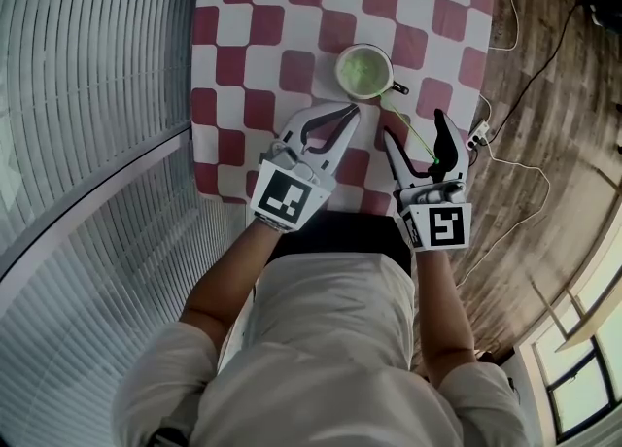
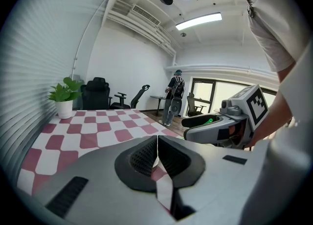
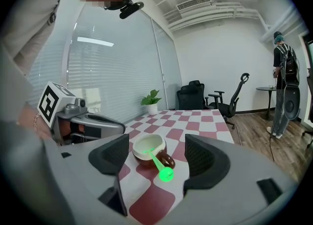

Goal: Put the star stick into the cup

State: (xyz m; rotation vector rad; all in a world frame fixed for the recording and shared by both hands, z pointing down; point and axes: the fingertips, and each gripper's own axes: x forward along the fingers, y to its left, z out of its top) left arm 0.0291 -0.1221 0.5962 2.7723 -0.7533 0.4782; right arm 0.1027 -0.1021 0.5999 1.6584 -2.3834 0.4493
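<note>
Star stick (image 3: 157,163) sits in cup (image 3: 146,146) on checkered surface (image 1: 243,37), leaning out. Right gripper (image 3: 161,156) spread wide, stick end between its jaws; left gripper (image 2: 157,156) pressed together, empty.

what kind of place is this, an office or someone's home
Probably an office: swivel chairs stand behind the checked table, there is a glass wall with blinds, and a ceiling air vent runs overhead.
</note>
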